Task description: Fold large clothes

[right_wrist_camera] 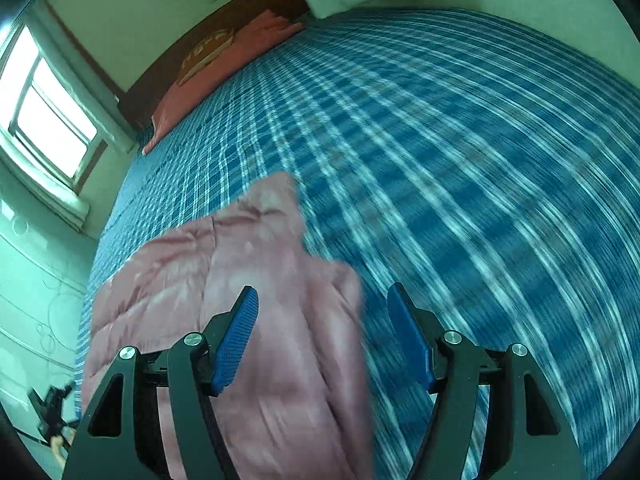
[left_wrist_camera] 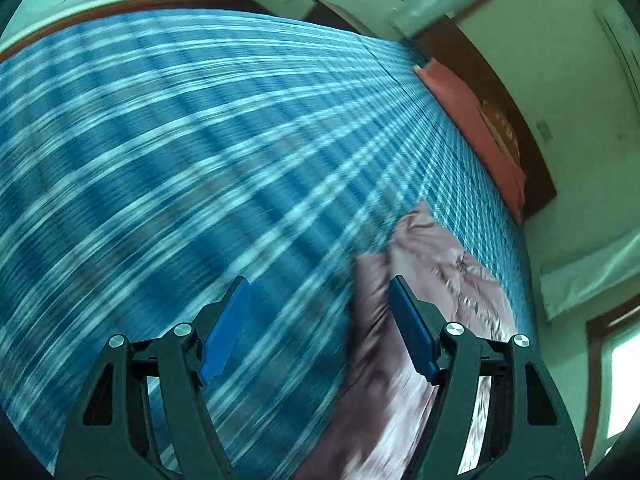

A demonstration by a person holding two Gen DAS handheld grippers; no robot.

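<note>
- Left wrist view: the left hand-held gripper (left_wrist_camera: 318, 284) hangs over a bed with its two blue pads spread wide apart and nothing between them.
- The bed is covered by a blue and white checked sheet (left_wrist_camera: 160, 160), which fills most of this view and is streaked with blur.
- A pink padded jacket (left_wrist_camera: 452, 280) lies on the sheet at the lower right, under and beyond the right-hand pad (left_wrist_camera: 412, 332); the pad is not pressing on it.
- A salmon-pink pillow (left_wrist_camera: 468, 120) lies along the far edge of the bed, against a dark wooden headboard (left_wrist_camera: 504, 92).
- Pale walls rise behind the headboard, and a bright window (left_wrist_camera: 624, 380) shows at the lower right edge.

- Right wrist view: the right hand-held gripper (right_wrist_camera: 322, 292) is likewise wide open and holds nothing.
- The pink padded jacket (right_wrist_camera: 224, 272) lies crumpled on the checked sheet (right_wrist_camera: 460, 160) at the lower left, running beneath the left-hand pad (right_wrist_camera: 236, 336) and into the gap between the pads, without being clamped.
- The pillow (right_wrist_camera: 224, 68) sits at the top left by the headboard (right_wrist_camera: 256, 4).
- A window (right_wrist_camera: 48, 108) is on the left wall.
- A small dark object (right_wrist_camera: 52, 412) shows at the bottom left, beside the bed; I cannot tell what it is.
</note>
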